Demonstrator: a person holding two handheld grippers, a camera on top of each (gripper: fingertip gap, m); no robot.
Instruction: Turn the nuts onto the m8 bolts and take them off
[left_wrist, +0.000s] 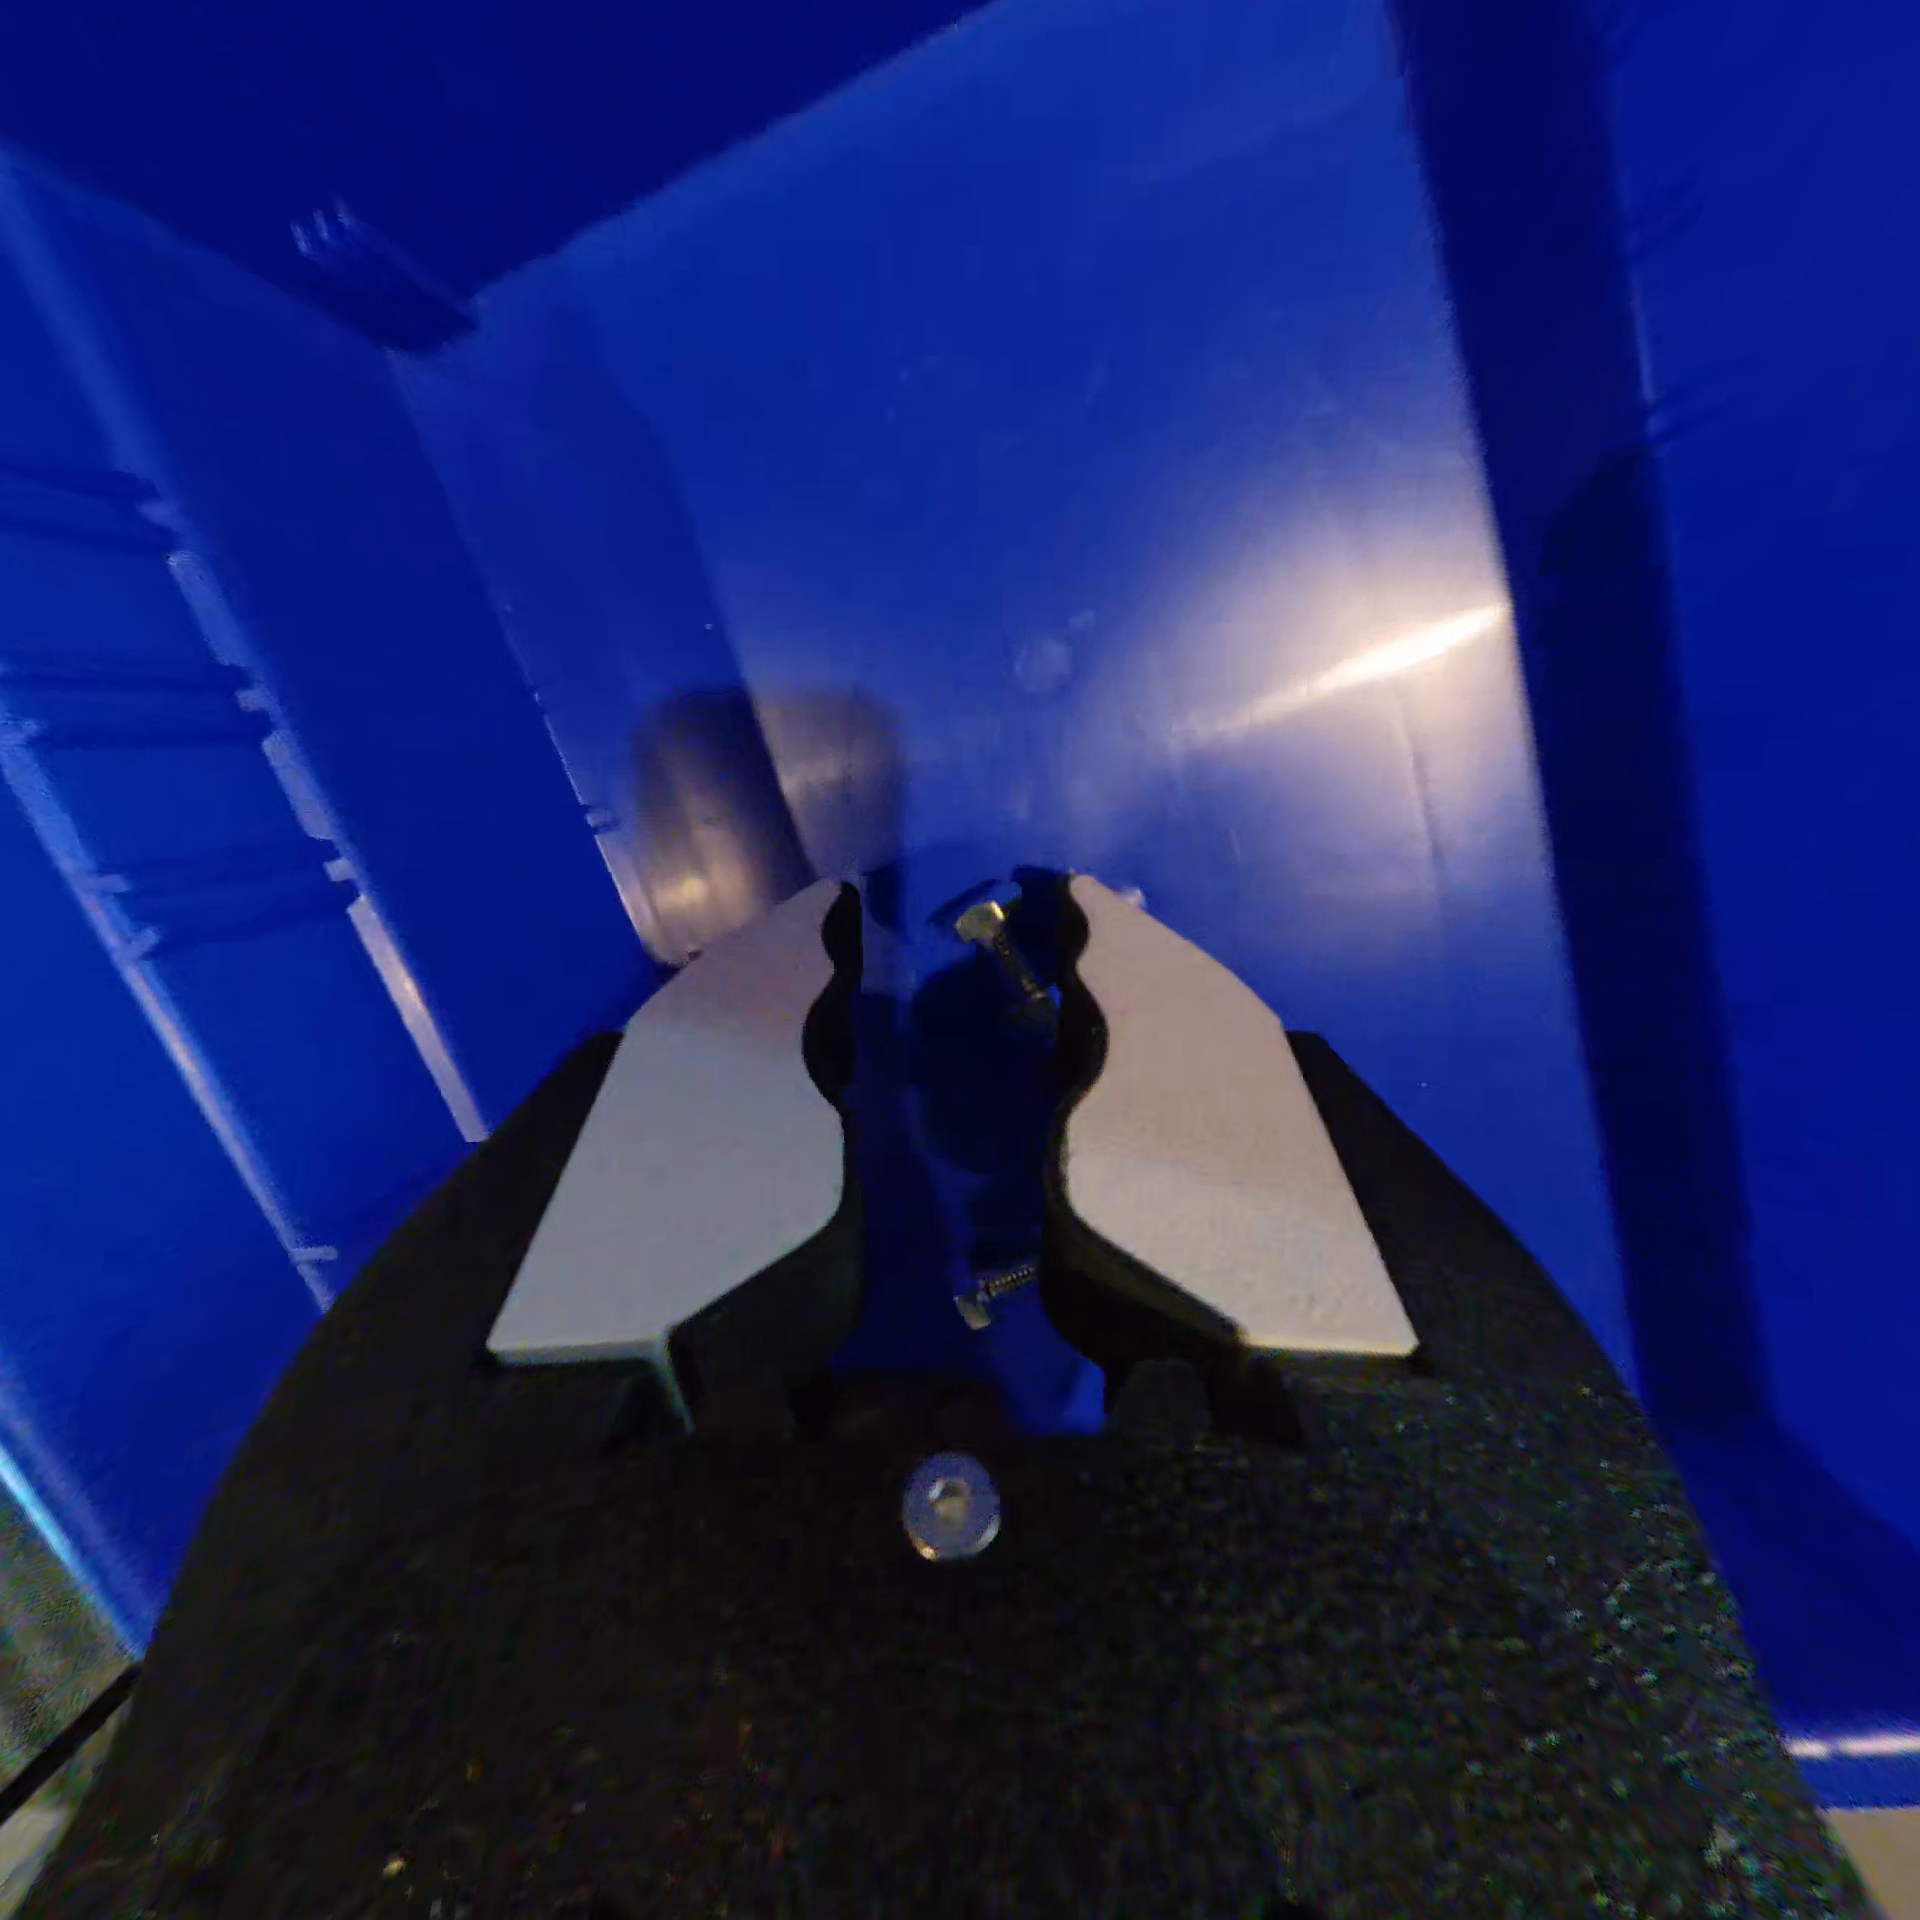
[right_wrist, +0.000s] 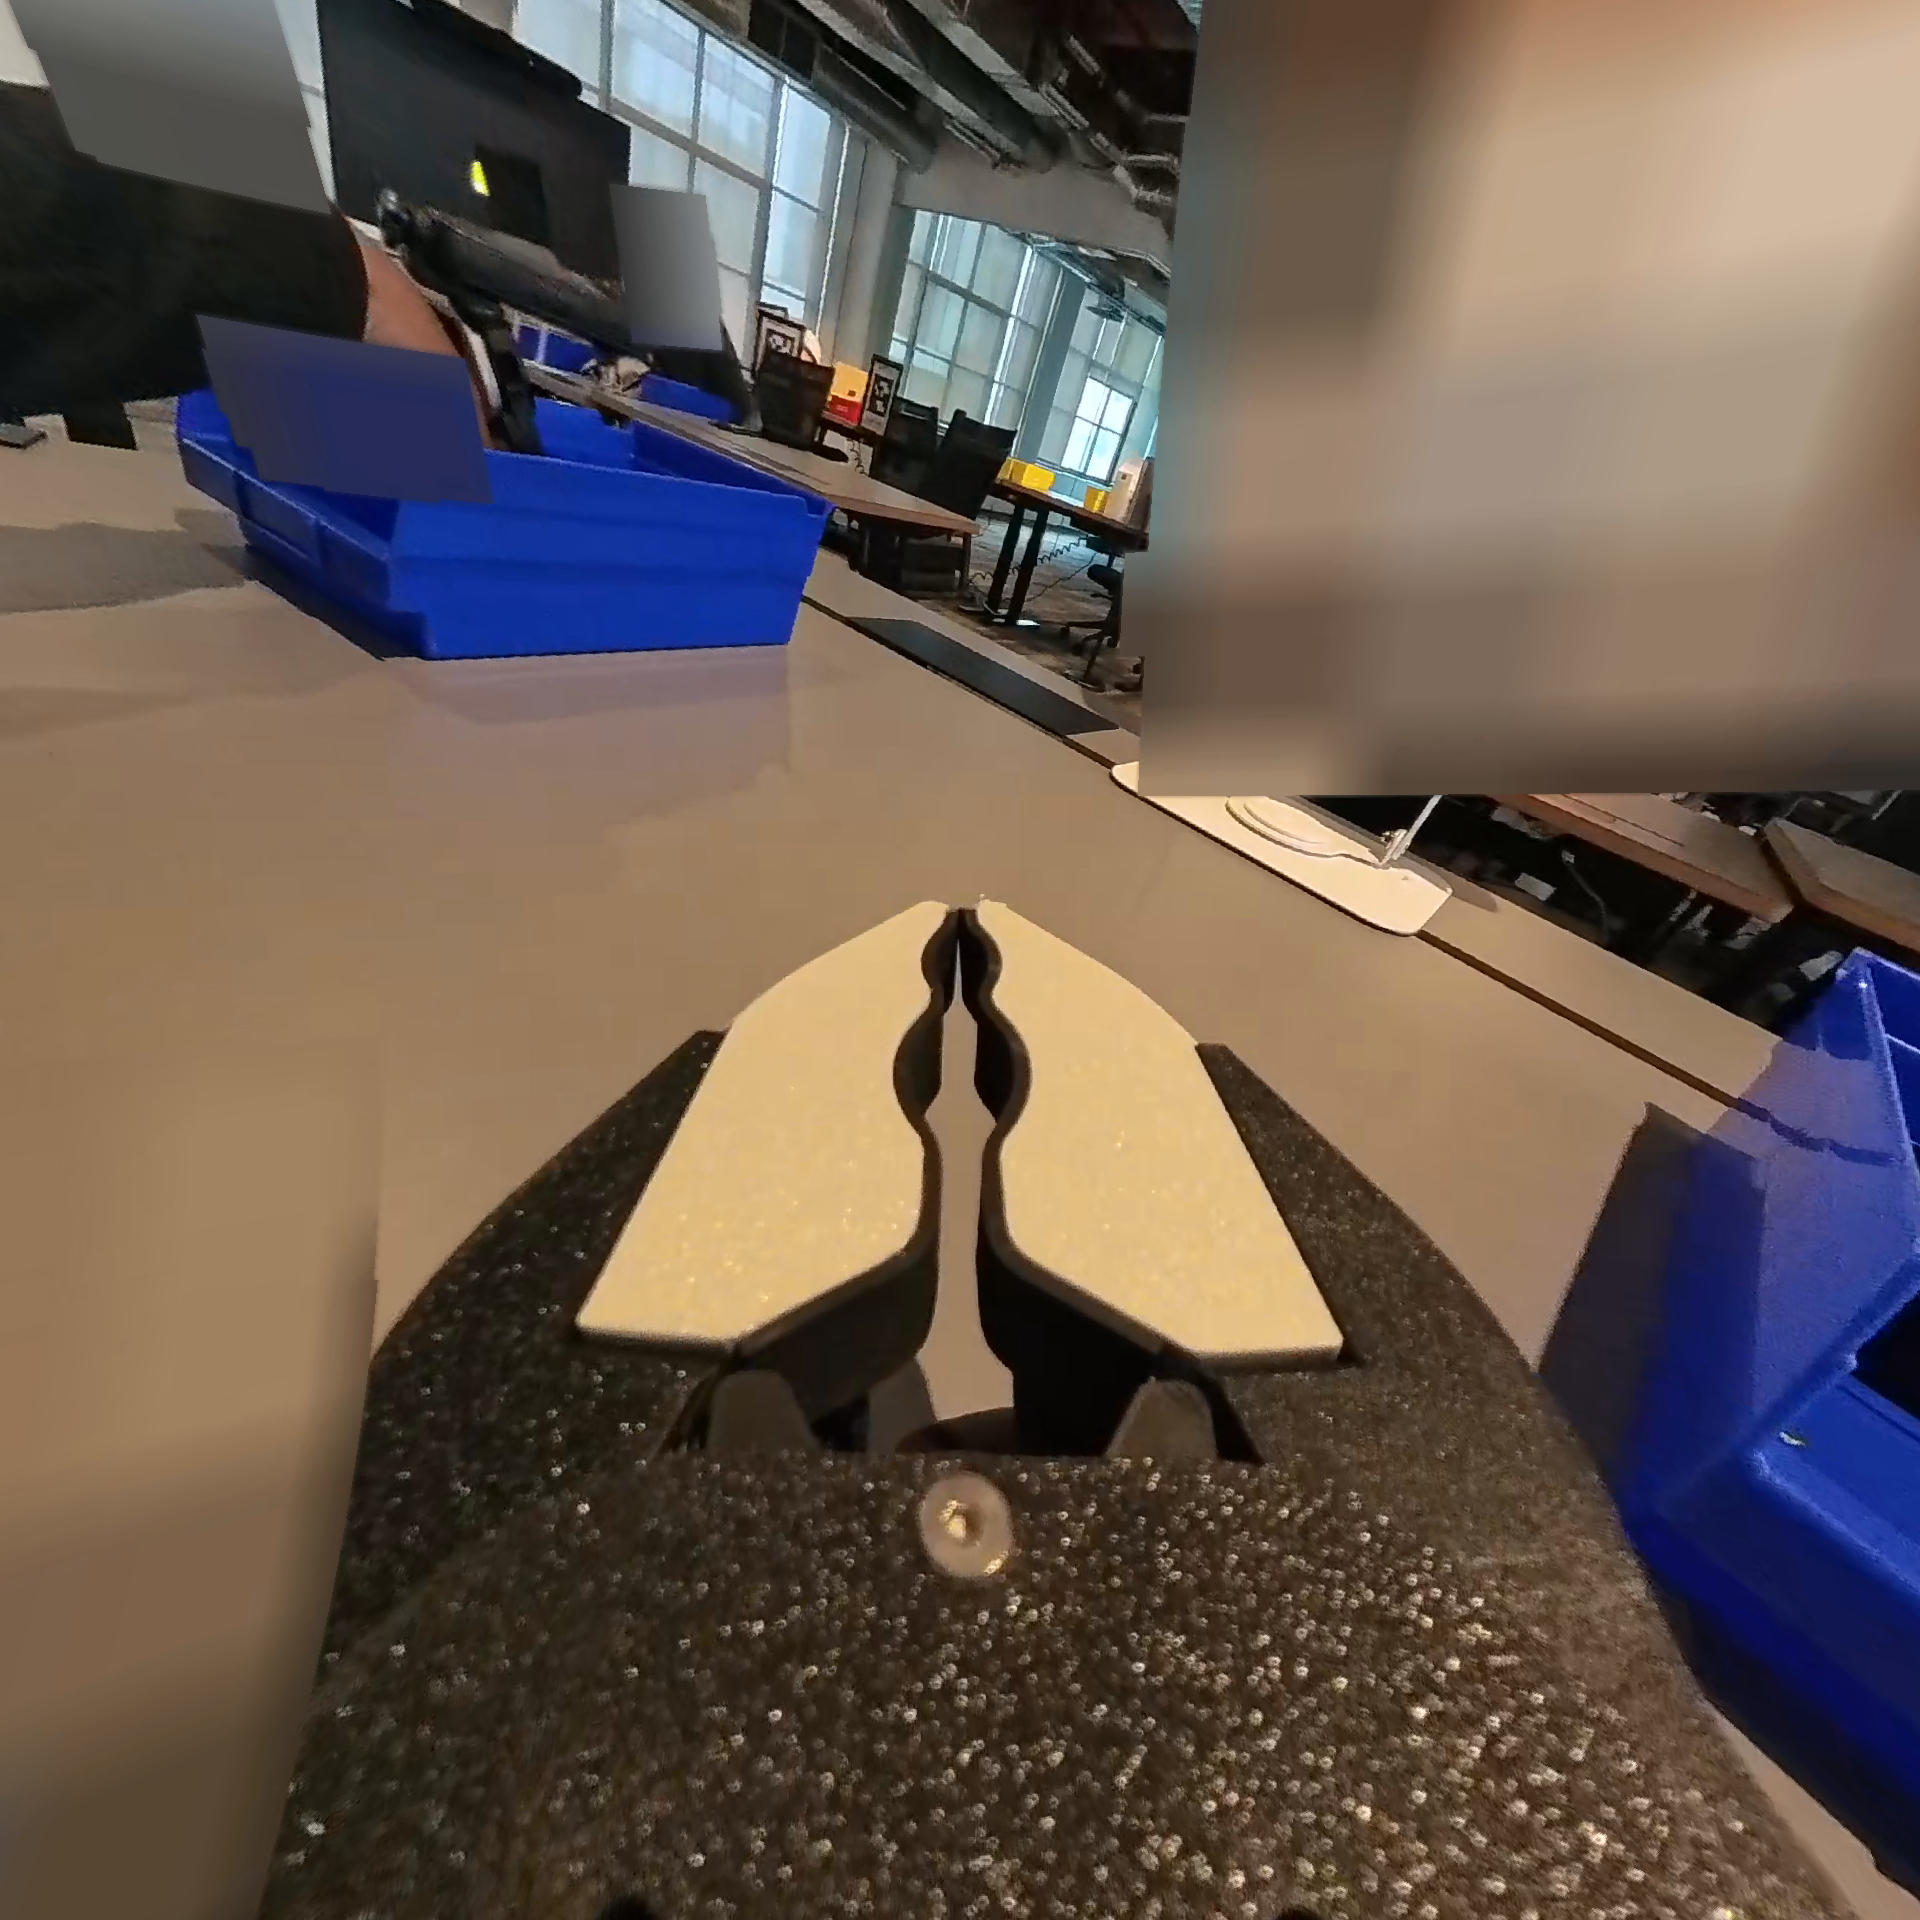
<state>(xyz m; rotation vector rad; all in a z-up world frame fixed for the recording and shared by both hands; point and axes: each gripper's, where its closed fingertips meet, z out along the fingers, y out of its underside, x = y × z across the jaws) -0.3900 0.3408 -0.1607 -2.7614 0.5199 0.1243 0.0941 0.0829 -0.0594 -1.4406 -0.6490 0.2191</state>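
My left gripper (left_wrist: 951, 914) is down inside a blue plastic bin (left_wrist: 1039, 416), its two fingers spread apart with nothing clamped between them. Just off the inner edge of the finger at 1 o'clock lies a small silver bolt (left_wrist: 1003, 951), hex head toward the tips; I cannot tell whether the finger touches it. A second bolt (left_wrist: 992, 1294) shows at 6 o'clock of the gap, near the finger roots, its threaded end hidden under the same finger. At 11 o'clock from the tips there is a grey, blurred rounded shape (left_wrist: 758, 800) against the bin corner that I cannot identify. No nuts are clear enough for me to make out here. My right gripper (right_wrist: 964, 912) hangs over a bare grey tabletop (right_wrist: 416, 883), its tips pressed together on nothing. At 10 o'clock in that view sits a shallow blue bin (right_wrist: 582, 571) with the other gripper's dark body (right_wrist: 488, 312) reaching into it, partly covered by blur patches. Another blue bin (right_wrist: 1766, 1299) is cut off by the frame edge at 3 o'clock.
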